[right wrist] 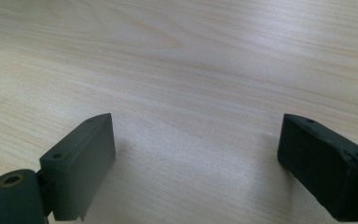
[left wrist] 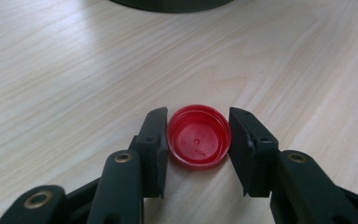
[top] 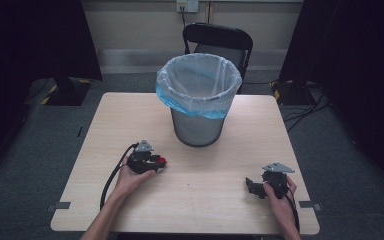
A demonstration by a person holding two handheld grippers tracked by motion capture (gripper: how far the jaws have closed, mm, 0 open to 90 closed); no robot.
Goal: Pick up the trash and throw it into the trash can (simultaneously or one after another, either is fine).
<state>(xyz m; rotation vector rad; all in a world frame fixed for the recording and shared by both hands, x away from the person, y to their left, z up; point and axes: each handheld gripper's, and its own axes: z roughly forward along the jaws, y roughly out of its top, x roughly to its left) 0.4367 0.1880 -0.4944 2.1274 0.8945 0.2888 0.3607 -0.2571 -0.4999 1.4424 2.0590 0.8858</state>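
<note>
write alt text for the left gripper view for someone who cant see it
A round red plastic bottle cap, open side up, sits on the pale wooden table between the left gripper's two black jaws, which press against its sides. A dark bin base edges the top.

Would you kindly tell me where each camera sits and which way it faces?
High view: above the person's side, looking forward and down on the table, lined bin and chair; both forearms, left tongs, right tongs.
Left gripper view: on the left tongs, looking along its jaws, which flank a red cap lying open side up.
Right gripper view: on the right tongs, jaws wide apart over bare wood.
Shared: the cap shows in the high and left gripper views.
</note>
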